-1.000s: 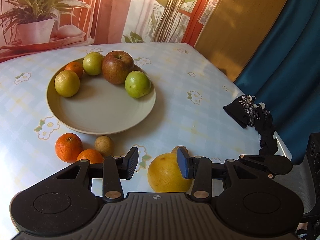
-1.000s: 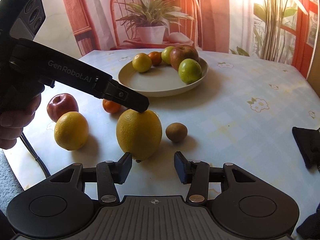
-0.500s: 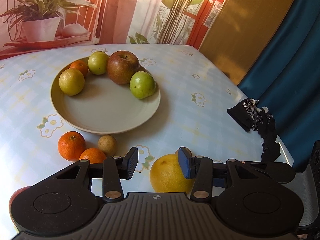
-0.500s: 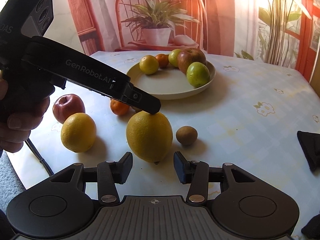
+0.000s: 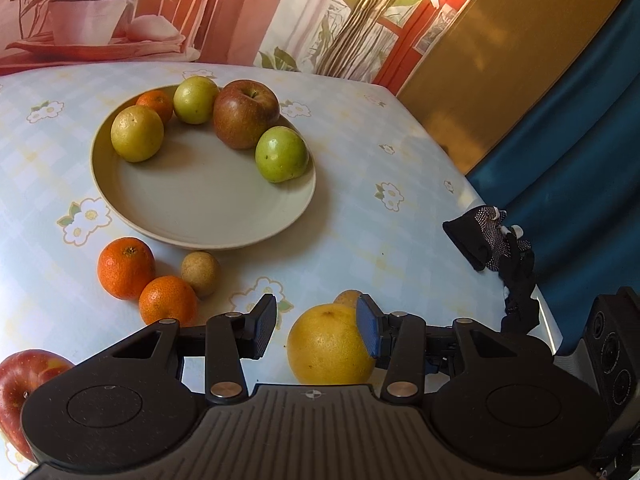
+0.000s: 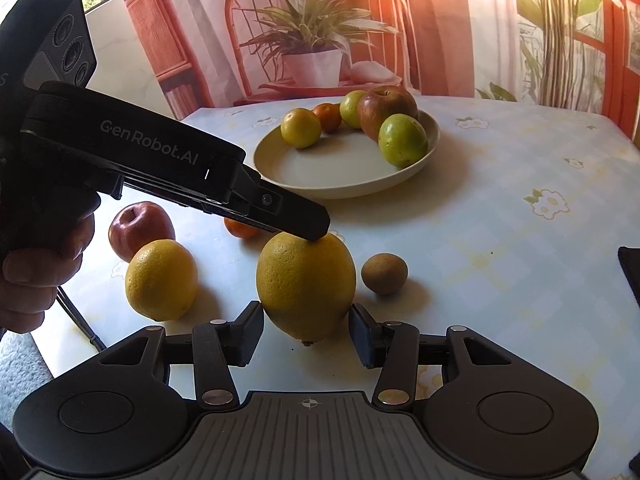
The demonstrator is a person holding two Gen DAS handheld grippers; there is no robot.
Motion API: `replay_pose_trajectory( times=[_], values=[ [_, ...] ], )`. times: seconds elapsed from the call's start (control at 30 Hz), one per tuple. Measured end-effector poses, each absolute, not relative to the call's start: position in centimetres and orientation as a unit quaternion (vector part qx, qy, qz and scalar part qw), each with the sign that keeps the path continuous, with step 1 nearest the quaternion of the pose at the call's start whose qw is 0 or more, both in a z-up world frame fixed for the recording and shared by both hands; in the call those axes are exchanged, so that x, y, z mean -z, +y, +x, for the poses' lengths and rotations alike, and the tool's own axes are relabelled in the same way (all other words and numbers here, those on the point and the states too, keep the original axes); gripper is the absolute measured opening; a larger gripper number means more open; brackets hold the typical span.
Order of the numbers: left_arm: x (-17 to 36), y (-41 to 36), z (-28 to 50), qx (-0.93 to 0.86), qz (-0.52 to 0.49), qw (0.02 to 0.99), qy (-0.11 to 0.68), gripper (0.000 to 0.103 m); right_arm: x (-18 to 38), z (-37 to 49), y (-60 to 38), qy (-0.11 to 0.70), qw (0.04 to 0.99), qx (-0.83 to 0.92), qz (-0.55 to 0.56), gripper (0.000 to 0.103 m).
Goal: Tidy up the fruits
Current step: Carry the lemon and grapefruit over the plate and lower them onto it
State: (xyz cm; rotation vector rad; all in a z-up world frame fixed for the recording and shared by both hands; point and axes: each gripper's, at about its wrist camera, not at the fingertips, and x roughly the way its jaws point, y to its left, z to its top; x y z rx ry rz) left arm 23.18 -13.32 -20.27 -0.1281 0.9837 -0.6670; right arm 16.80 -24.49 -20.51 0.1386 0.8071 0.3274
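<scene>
A large yellow citrus stands on end on the flowered tablecloth. My left gripper hangs open over it, and its right pad lies against the top of the citrus; the left pad is clear of it. In the right wrist view that gripper's tip rests on the fruit's top. My right gripper is open, with its fingertips flanking the lower part of the citrus without touching it. A beige plate further back holds several apples and citrus fruits.
Loose on the table are two oranges, two brown kiwi-like fruits, a red apple and a second yellow citrus. A black glove lies at the right table edge. A hand holds the left gripper.
The right gripper has crept closer, so the yellow citrus now sits between its fingertips. The left gripper has rolled a little, bringing a red apple into its lower left corner. The fruit stays put.
</scene>
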Motion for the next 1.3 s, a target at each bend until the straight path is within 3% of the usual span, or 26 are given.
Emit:
replay_pose_trajectory(
  times=[0.67,0.97,1.3],
  values=[
    [19.0,-13.0,23.9,0.33,-0.074,0.83,0.444,0.045,18.6,18.1,-24.0,0.373,0.914,-0.157,0.035,0.043],
    [15.9,-11.0,27.9,0.305,-0.099,0.851,0.416,0.045,15.7,23.6,-22.6,0.342,0.924,-0.17,0.0,0.043],
    [16.6,-11.0,33.9,0.278,-0.087,0.853,0.433,0.044,16.9,30.8,-22.0,0.367,0.915,-0.168,0.008,0.043]
  ],
)
